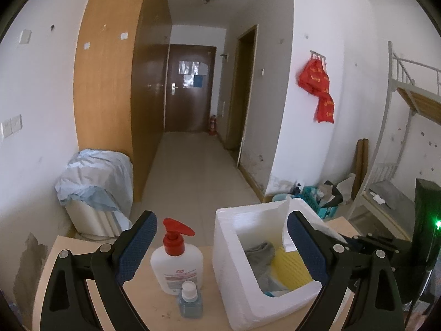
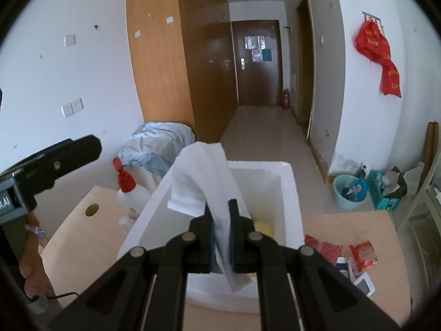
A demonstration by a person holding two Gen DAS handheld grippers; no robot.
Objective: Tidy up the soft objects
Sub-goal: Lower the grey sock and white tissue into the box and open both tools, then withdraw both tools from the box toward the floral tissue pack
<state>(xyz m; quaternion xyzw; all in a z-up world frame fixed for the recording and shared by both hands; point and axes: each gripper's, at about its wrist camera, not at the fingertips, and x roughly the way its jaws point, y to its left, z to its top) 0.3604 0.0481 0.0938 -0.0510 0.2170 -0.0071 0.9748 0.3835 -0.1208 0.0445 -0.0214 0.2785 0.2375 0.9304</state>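
A white foam box (image 1: 234, 270) stands on the wooden table; it also shows in the right wrist view (image 2: 289, 193). Inside lie a grey sock (image 1: 260, 253) and a yellow cloth (image 1: 288, 269). My right gripper (image 2: 222, 237) is shut on a white cloth (image 2: 201, 176) and holds it above the box; the cloth (image 1: 286, 220) hangs over the box in the left wrist view. My left gripper (image 1: 220, 248) is open and empty, its fingers (image 1: 137, 248) straddling the bottles and the box.
A white pump bottle with red top (image 1: 176, 262) and a small blue bottle (image 1: 190, 300) stand left of the box. Red packets (image 2: 363, 253) and a white device (image 2: 363, 282) lie on the table at right. A covered bin (image 1: 96, 187) stands beyond the table.
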